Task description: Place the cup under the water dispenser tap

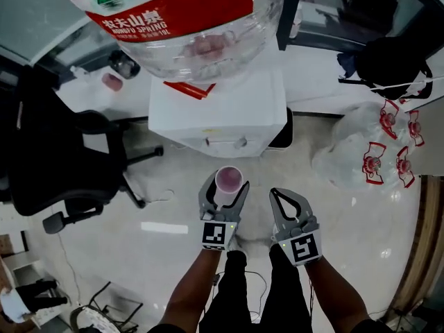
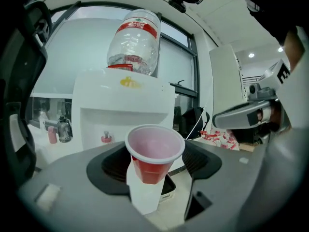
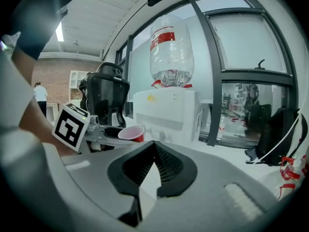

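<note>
A red plastic cup [image 1: 229, 179] with a pale inside stands upright between the fingers of my left gripper [image 1: 227, 186], which is shut on it. In the left gripper view the cup [image 2: 154, 151] fills the centre, a short way in front of the white water dispenser [image 2: 123, 110] and its small red tap [image 2: 106, 138]. The dispenser [image 1: 218, 109] carries a big upturned water bottle [image 1: 187, 19]. My right gripper [image 1: 273, 193] hangs beside the left one, shut with nothing in it. In the right gripper view its tips [image 3: 154, 145] meet, and the cup [image 3: 131, 134] shows to the left.
A black office chair [image 1: 62, 151] stands left of the dispenser. Several empty water bottles [image 1: 374, 151] lie on the floor at the right. A dark bag [image 1: 388, 61] sits behind them. A white desk [image 1: 90, 92] with a pink bottle [image 1: 112, 82] runs along the windows.
</note>
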